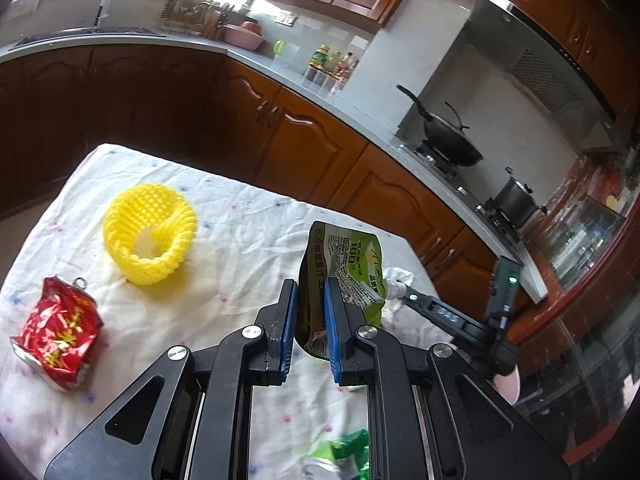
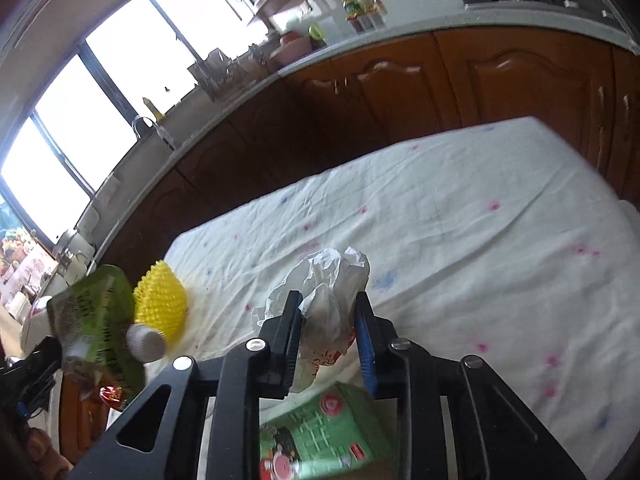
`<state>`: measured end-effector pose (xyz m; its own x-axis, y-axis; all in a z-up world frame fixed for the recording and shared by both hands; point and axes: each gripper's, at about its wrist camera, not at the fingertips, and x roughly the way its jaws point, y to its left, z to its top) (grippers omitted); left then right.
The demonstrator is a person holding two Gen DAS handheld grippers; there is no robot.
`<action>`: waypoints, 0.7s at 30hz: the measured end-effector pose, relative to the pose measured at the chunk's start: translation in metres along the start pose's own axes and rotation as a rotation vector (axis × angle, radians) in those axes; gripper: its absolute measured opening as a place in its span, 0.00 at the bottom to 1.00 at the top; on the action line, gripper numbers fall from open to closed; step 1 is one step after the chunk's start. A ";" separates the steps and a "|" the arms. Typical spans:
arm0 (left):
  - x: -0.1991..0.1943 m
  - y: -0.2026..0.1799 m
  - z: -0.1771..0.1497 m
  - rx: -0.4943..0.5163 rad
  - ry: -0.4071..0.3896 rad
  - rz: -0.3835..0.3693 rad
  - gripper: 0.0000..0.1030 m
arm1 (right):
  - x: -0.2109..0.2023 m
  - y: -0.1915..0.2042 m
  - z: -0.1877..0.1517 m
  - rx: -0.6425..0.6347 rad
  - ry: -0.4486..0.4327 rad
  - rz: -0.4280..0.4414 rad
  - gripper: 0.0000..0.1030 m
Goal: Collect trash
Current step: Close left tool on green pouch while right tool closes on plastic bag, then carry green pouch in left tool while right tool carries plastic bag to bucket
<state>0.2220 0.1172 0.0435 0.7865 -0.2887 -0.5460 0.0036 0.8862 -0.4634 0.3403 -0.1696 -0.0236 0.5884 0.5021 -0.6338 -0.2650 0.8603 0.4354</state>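
My left gripper [image 1: 310, 292] is shut on a green drink pouch [image 1: 348, 256] and holds it upright above the white cloth [image 1: 248, 224]. The pouch [image 2: 94, 316] shows its white cap [image 2: 146, 344] at the left of the right wrist view. My right gripper [image 2: 329, 304] is shut on a crumpled clear plastic wrapper [image 2: 332, 276] that bulges above its fingertips. On the cloth lie a yellow foam net [image 1: 150, 232] and, left of it, a crushed red can [image 1: 56, 332]. The right gripper's finger [image 1: 416, 300] reaches in just right of the pouch's cap.
A green packet [image 2: 328, 428] lies under the right gripper, close to me. The cloth-covered table [image 2: 500, 208] ends at dark wooden cabinets [image 1: 312, 152]. A counter beyond carries bottles [image 1: 332, 64], a wok [image 1: 448, 136] and a pot [image 1: 516, 200].
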 end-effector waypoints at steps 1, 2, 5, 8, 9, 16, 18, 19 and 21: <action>0.001 -0.006 -0.001 0.007 0.001 -0.011 0.12 | -0.009 -0.003 0.000 0.002 -0.016 -0.001 0.25; 0.002 -0.013 -0.002 0.014 0.002 -0.022 0.12 | -0.020 -0.005 0.000 0.004 -0.033 -0.003 0.25; 0.005 -0.033 -0.008 0.034 0.009 -0.056 0.12 | -0.057 -0.014 -0.006 0.004 -0.085 -0.017 0.25; 0.008 -0.059 -0.019 0.069 0.017 -0.086 0.12 | -0.093 -0.024 -0.018 0.001 -0.121 -0.046 0.25; 0.009 -0.067 -0.023 0.082 0.020 -0.093 0.12 | -0.101 -0.027 -0.021 -0.002 -0.131 -0.058 0.25; 0.017 -0.126 -0.054 0.184 0.058 -0.143 0.12 | -0.168 -0.054 -0.053 -0.002 -0.200 -0.175 0.25; 0.021 -0.145 -0.064 0.226 0.074 -0.151 0.12 | -0.187 -0.062 -0.064 -0.004 -0.219 -0.219 0.25; 0.022 -0.153 -0.068 0.243 0.082 -0.158 0.12 | -0.194 -0.065 -0.067 -0.005 -0.226 -0.238 0.25; 0.026 -0.171 -0.076 0.277 0.101 -0.178 0.12 | -0.209 -0.073 -0.074 0.004 -0.239 -0.263 0.25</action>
<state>0.1943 -0.0696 0.0556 0.6935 -0.4694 -0.5465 0.3133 0.8796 -0.3580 0.1800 -0.3304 0.0296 0.7984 0.2282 -0.5572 -0.0779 0.9568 0.2803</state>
